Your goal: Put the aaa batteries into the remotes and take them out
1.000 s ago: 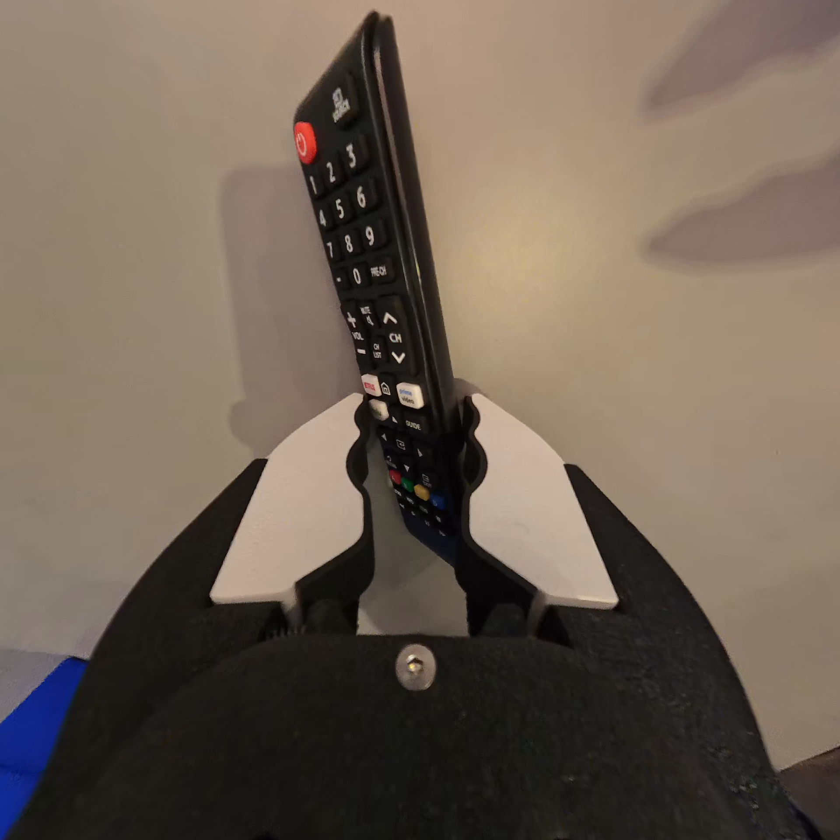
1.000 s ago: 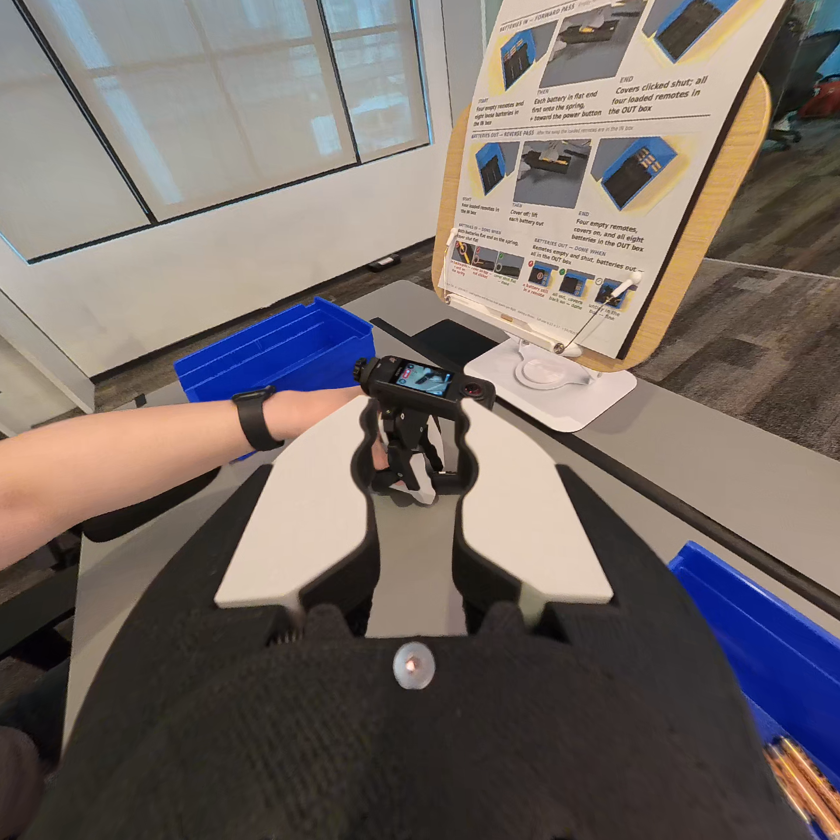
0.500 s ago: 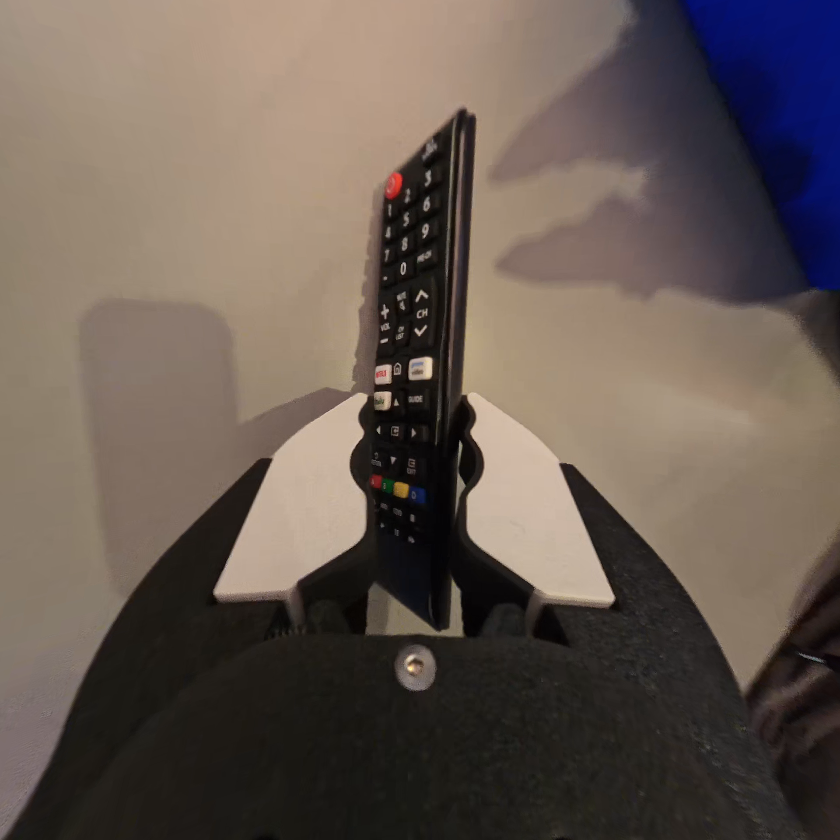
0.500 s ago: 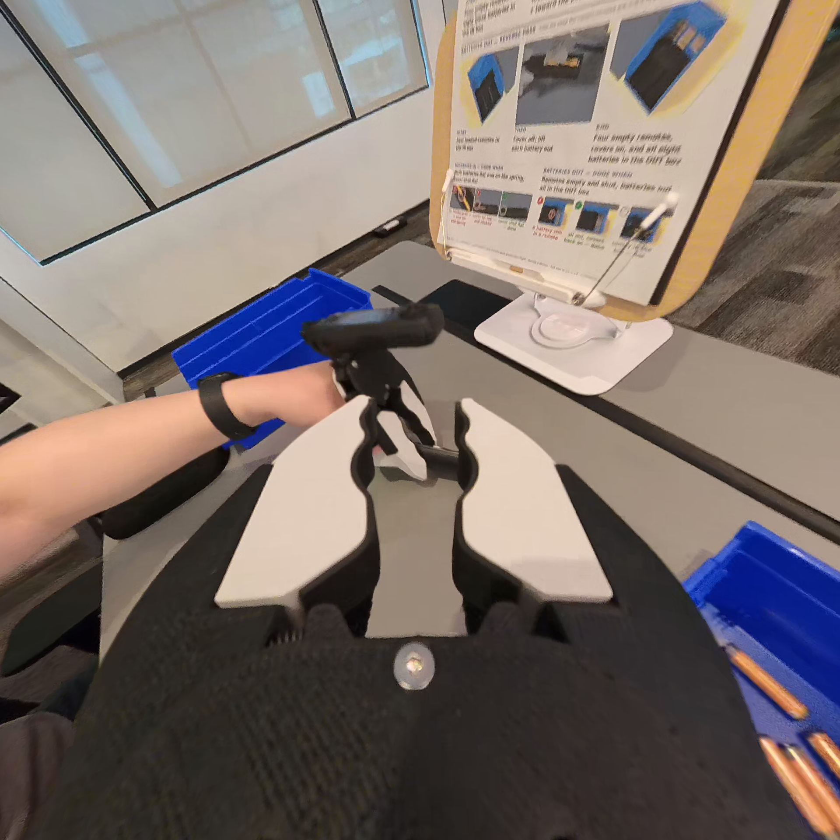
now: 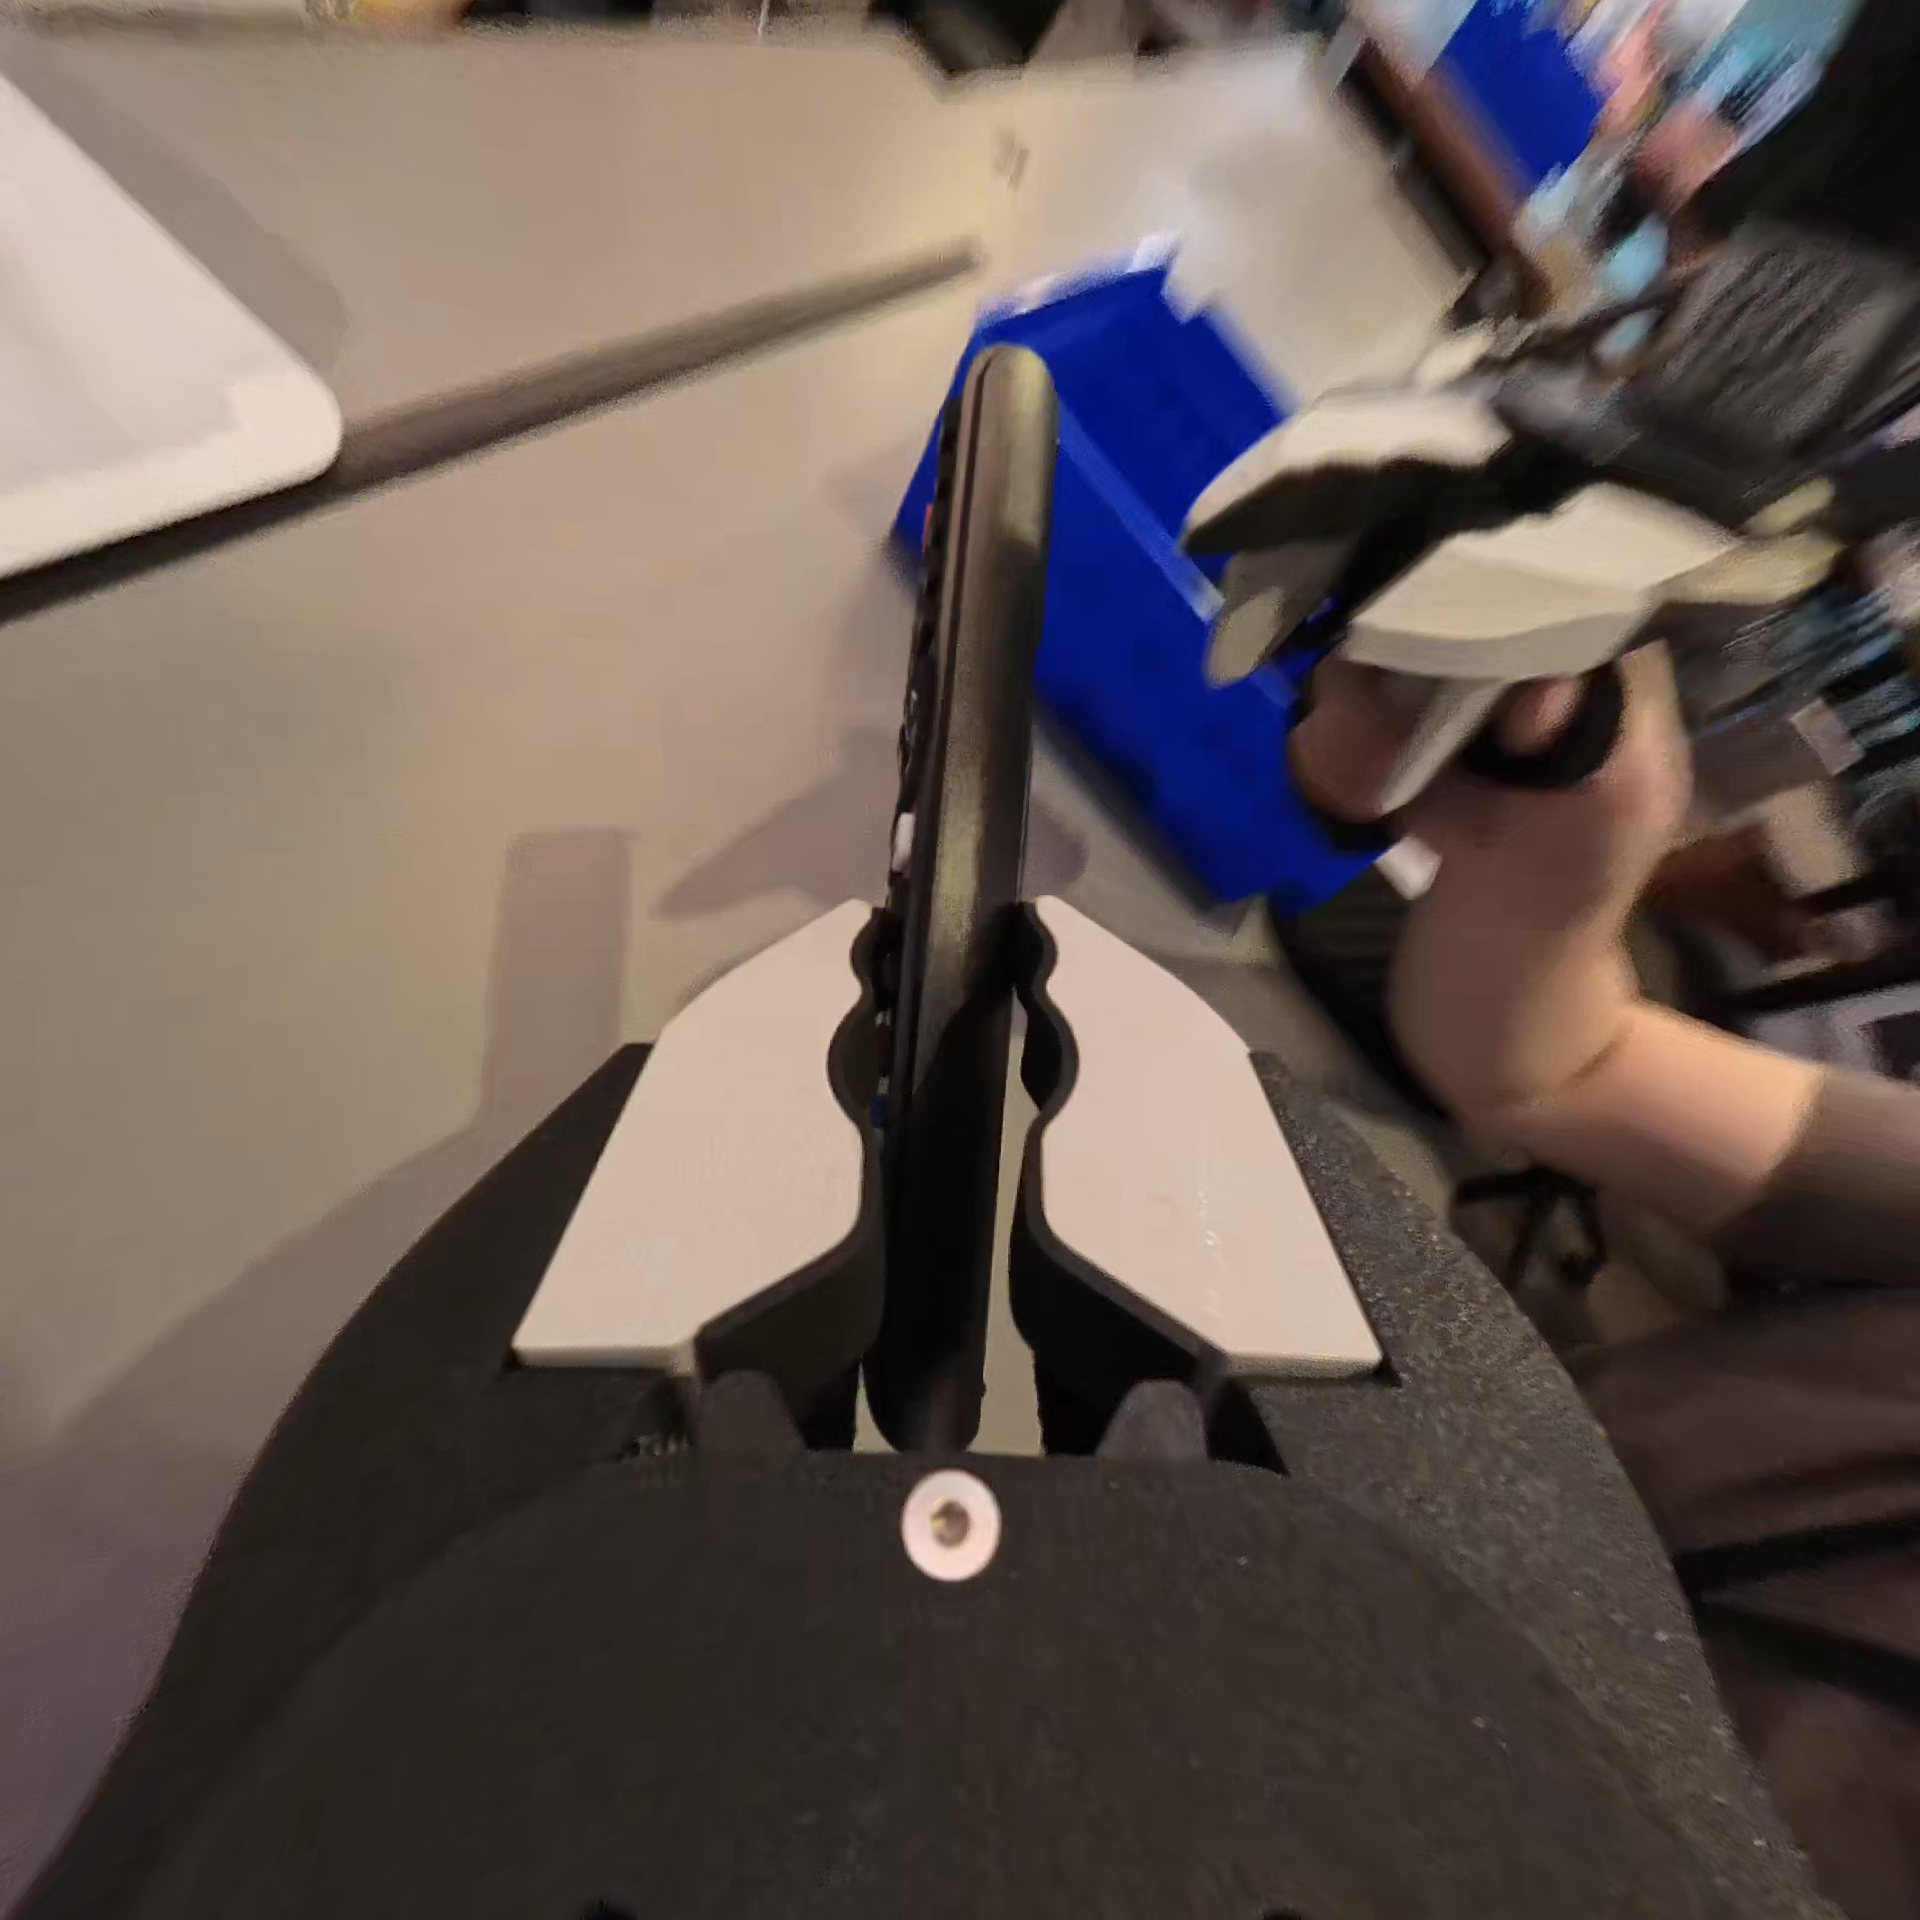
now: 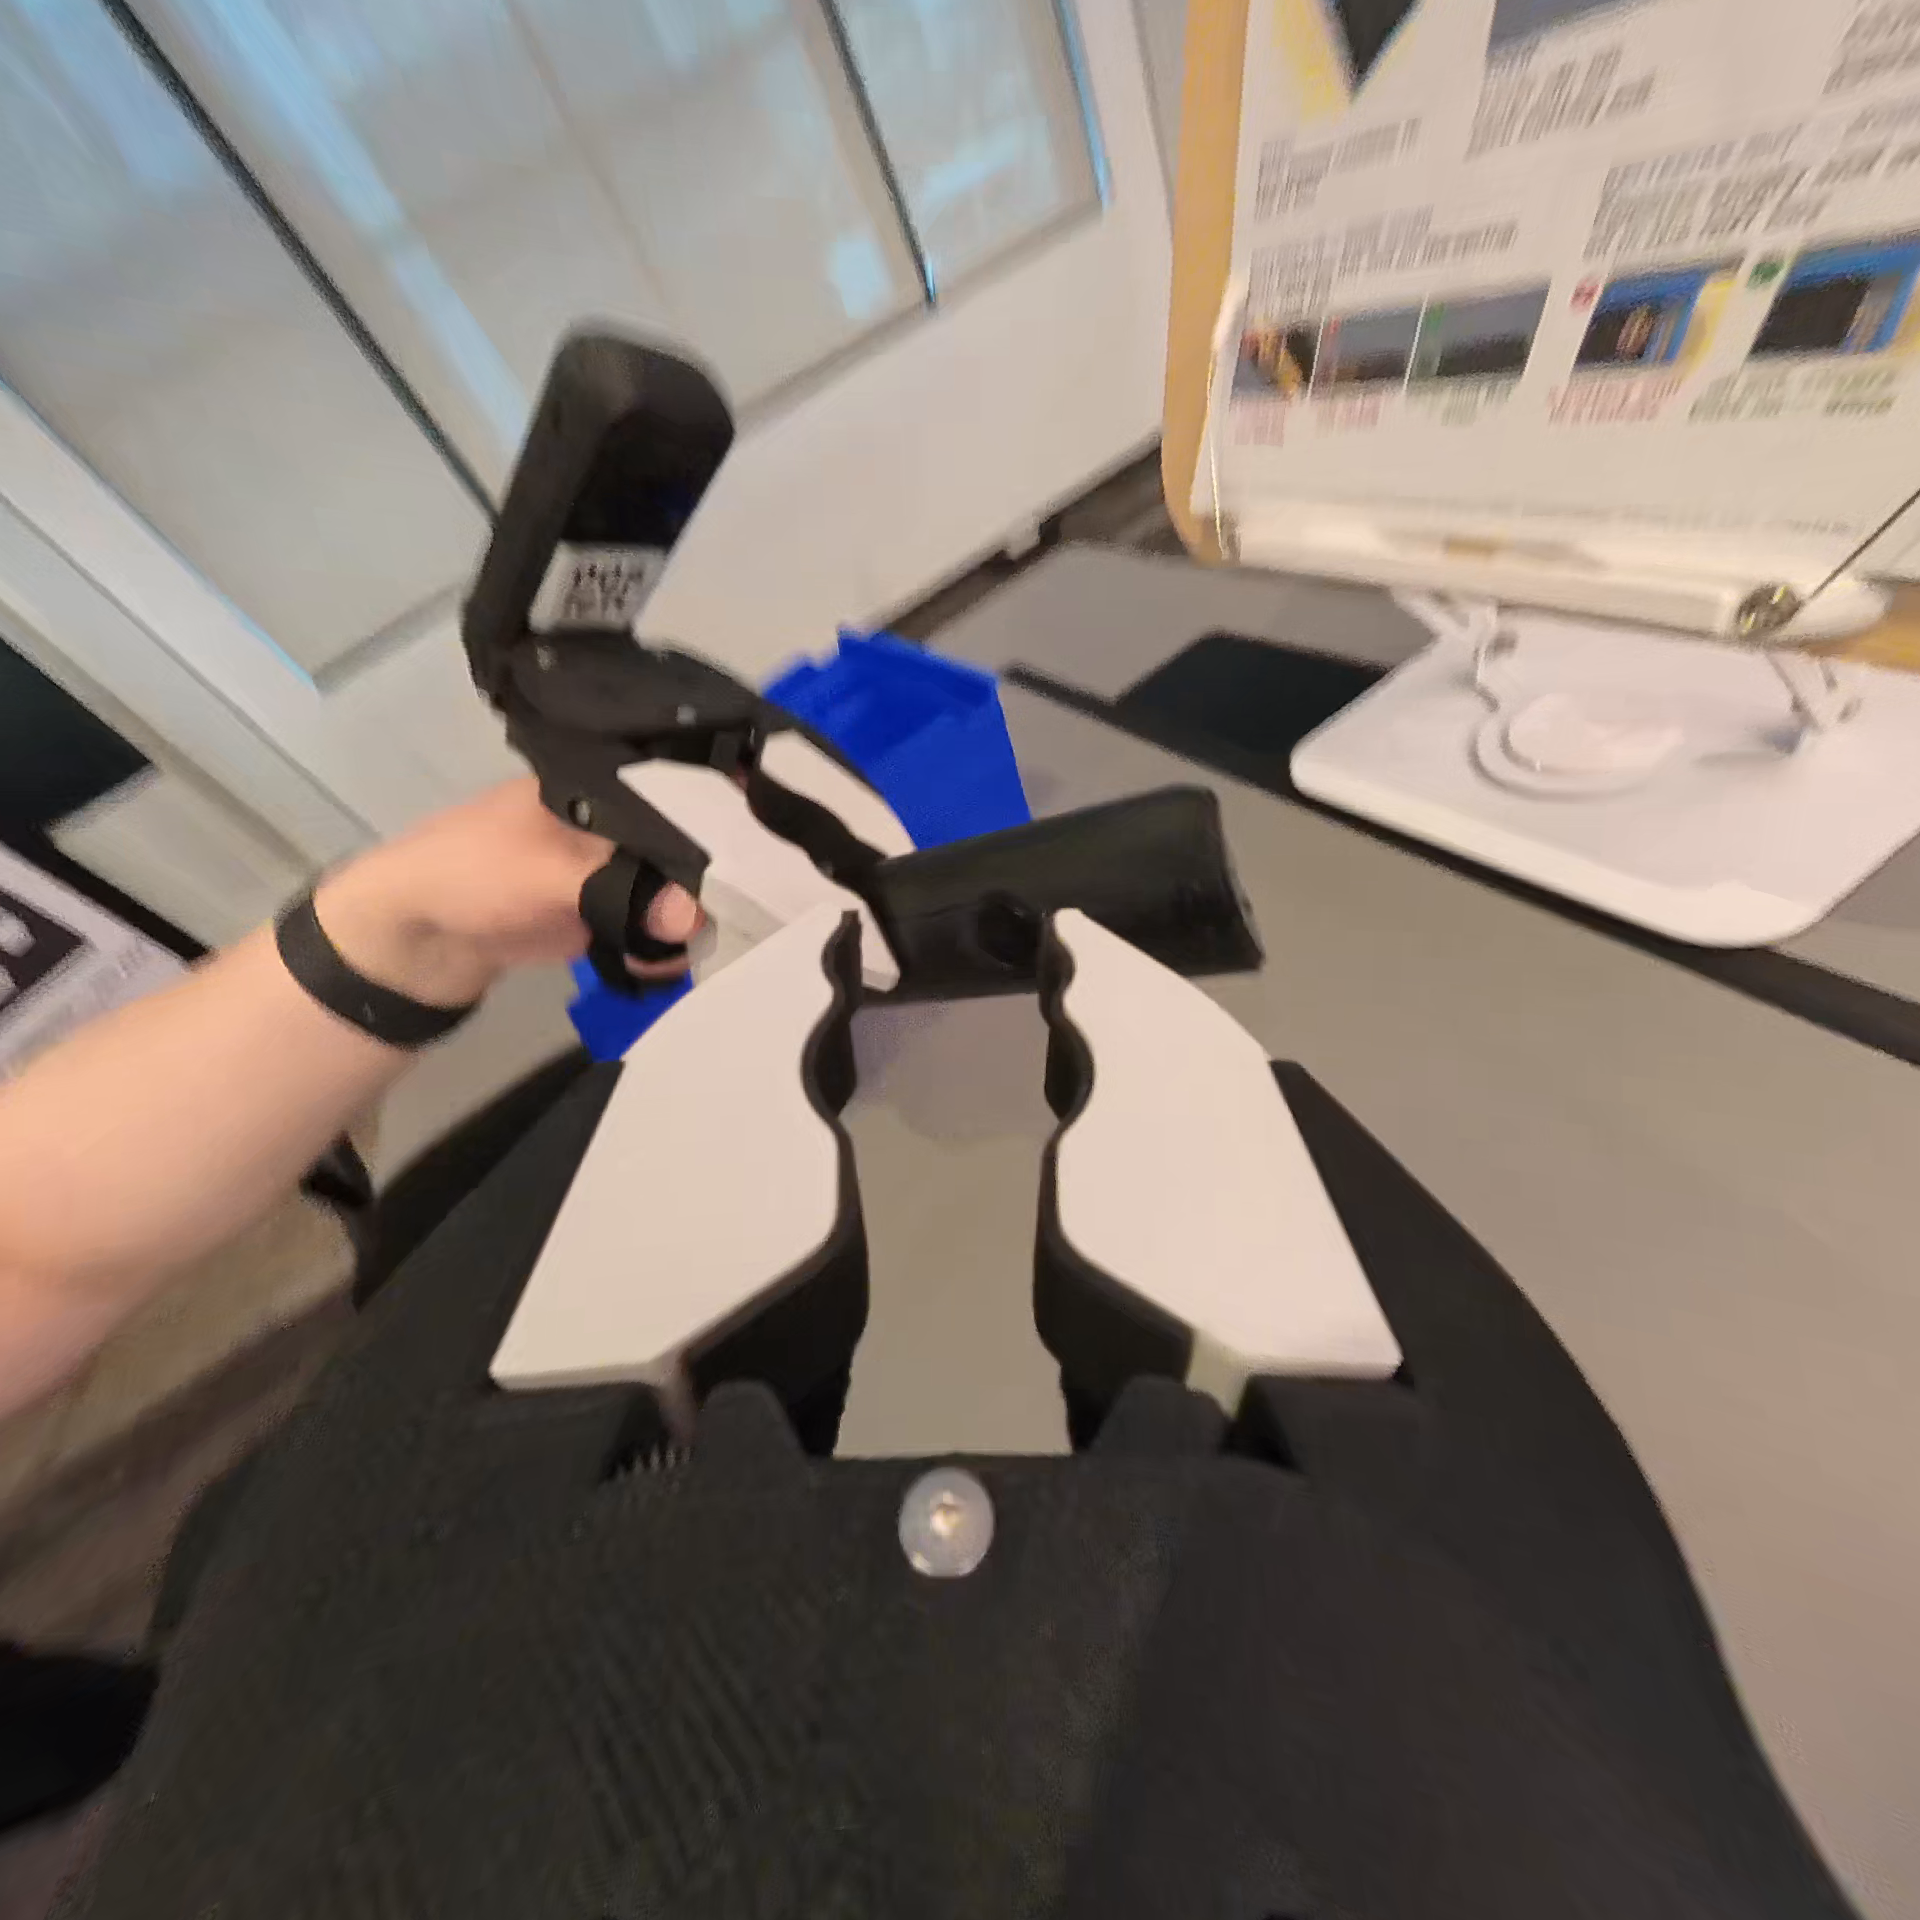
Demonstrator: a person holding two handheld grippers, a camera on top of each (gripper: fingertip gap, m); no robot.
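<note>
Black, hard plastic is what the left gripper (image 5: 940, 925) is pinching: a long slim remote (image 5: 971, 727) clamped near its lower end, held edge-on above the grey table (image 5: 312, 727), its buttons facing left and its smooth back facing right. From the right wrist view the same remote (image 6: 1060, 894) lies across just ahead of the right gripper (image 6: 945, 935), whose jaws stand spread and empty. A blue bin (image 5: 1143, 582) sits beyond the remote, near the person's hand (image 5: 1507, 852). I judge the remote light and stiff but slick on its rounded back, so a long lever held at one end may twist. A hold across the flat faces near the middle looks steadier, leaving the battery cover free. Both views are blurred, and no batteries show
</note>
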